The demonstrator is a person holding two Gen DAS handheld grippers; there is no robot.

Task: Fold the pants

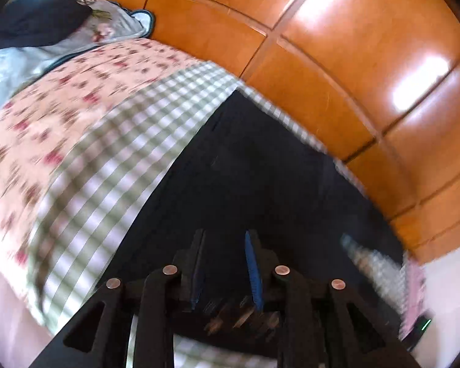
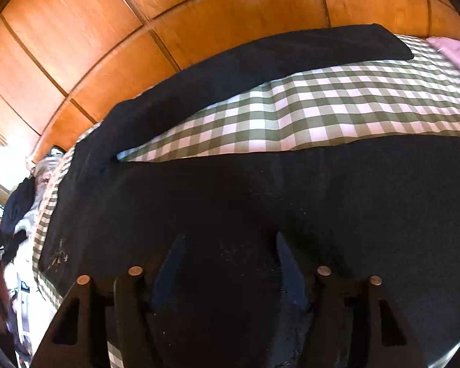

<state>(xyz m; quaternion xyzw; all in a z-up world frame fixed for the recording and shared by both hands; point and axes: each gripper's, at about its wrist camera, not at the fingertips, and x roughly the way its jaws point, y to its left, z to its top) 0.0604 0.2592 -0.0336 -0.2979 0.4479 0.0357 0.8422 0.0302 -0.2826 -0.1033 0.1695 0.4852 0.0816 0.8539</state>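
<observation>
The right claw point(image 2: 230, 245) hovers open over the black pants point(image 2: 260, 190) spread on the checked cloth point(image 2: 322, 107), the left claw point(image 1: 227, 242) stands narrowly parted with no clear grip, so next comes grasping a leg.

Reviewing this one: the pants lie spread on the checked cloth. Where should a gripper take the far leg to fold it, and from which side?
Probably at the cuff end of the far leg, coming from the open checked cloth side. In the right wrist view that leg lies flat with a free end, apart from the near leg. The wooden panels behind look too close to approach from.
</observation>
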